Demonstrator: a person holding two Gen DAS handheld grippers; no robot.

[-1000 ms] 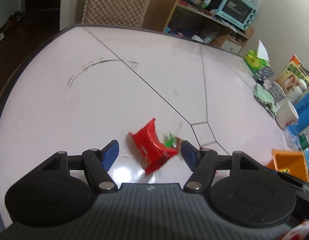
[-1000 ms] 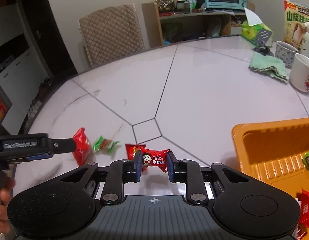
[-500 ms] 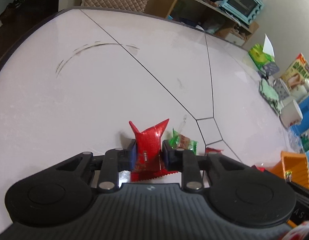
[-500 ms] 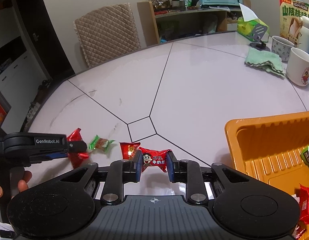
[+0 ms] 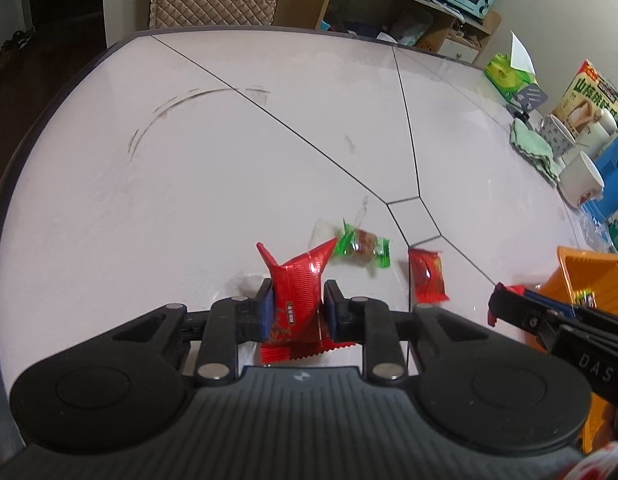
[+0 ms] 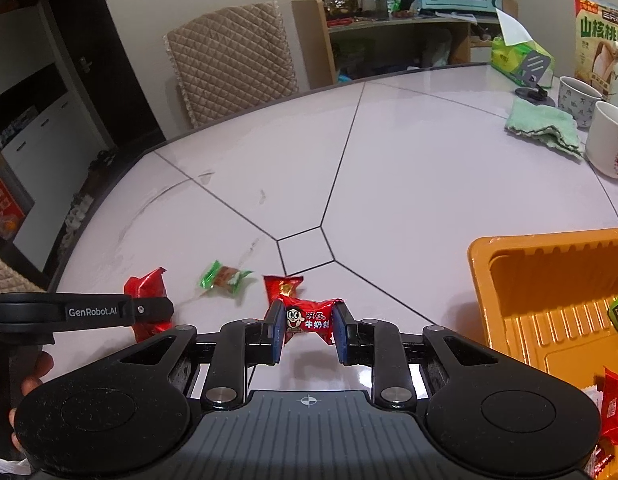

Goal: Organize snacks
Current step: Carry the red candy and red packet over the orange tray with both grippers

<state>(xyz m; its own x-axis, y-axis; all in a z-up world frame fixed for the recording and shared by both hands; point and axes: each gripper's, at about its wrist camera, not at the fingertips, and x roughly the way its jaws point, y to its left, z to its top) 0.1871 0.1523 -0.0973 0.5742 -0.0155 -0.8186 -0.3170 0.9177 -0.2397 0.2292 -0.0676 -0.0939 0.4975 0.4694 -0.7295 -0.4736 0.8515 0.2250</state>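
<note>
The left gripper [image 5: 297,306] is clamped on a red snack packet [image 5: 299,284], its blue pads [image 5: 266,308] pressing both sides so the foil stands pinched upright between them with its twisted far end flaring above the table [image 5: 229,160]; the jaws have just been closing, with the packet between them. The right gripper [image 6: 307,330] is narrow and holds a red milk candy [image 6: 309,318] with a cartoon face printed on the wrapper, gripped across its width and lifted just off the white tabletop. Between the two grippers, on the table, lie a green-wrapped candy [image 6: 225,278] and, just right of it, a small red sachet [image 6: 283,286], the latter just beyond the held milk candy in the right wrist view. In the left wrist view the same green candy [image 5: 363,246] sits just beyond and right of the held packet, and the red sachet [image 5: 427,276] lies further right. An orange tray [image 6: 549,280] stands on the near right side of the table, with a few wrapped snacks in its near right corner. On the far right are a folded green cloth [image 6: 545,126], two mugs [image 6: 607,144] and a tissue box [image 6: 517,58]. A padded chair [image 6: 229,64] stands at the far edge of the table
</note>
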